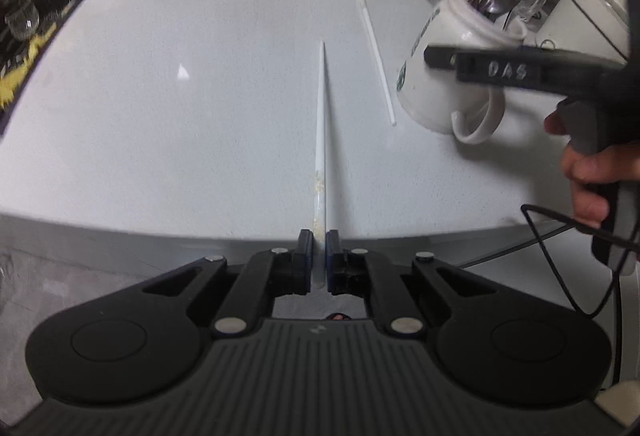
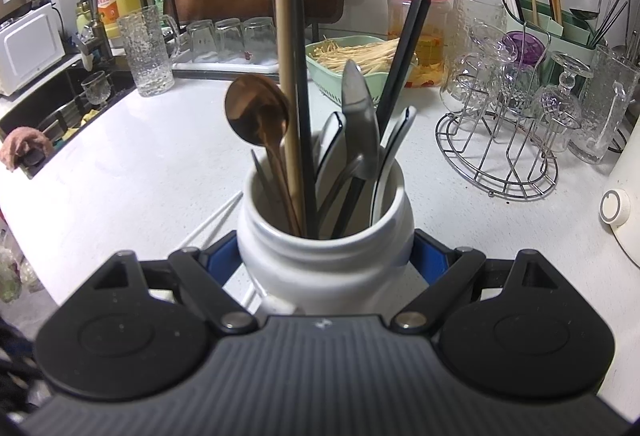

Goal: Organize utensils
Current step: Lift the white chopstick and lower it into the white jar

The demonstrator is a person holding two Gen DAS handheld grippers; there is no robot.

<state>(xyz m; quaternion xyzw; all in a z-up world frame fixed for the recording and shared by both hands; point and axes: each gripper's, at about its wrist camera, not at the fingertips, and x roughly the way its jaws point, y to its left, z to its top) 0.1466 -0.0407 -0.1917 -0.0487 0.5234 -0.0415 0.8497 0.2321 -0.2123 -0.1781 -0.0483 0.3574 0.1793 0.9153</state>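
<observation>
My left gripper (image 1: pixel 319 236) is shut on the near end of a white chopstick (image 1: pixel 323 124), which points away over the white counter. A second white chopstick (image 1: pixel 374 48) lies on the counter to its right. Further right, a white mug (image 1: pixel 452 48) stands tilted in the grip of the right gripper, held by a person's hand (image 1: pixel 588 172). In the right wrist view, my right gripper (image 2: pixel 326 254) is shut on this mug (image 2: pixel 280 236), with its blue pads (image 2: pixel 224 252) on either side. The mug holds a copper spoon (image 2: pixel 256 112), a silver spoon (image 2: pixel 360 120), black chopsticks (image 2: pixel 412 28) and other utensils.
A green basket (image 2: pixel 332 72) and a textured glass (image 2: pixel 148 52) stand at the back. The sink (image 2: pixel 60 108) is at the left. At the right are a wire rack of glasses (image 2: pixel 500 140) and a white kettle (image 2: pixel 624 196). The counter's front edge (image 1: pixel 160 232) lies just under my left gripper.
</observation>
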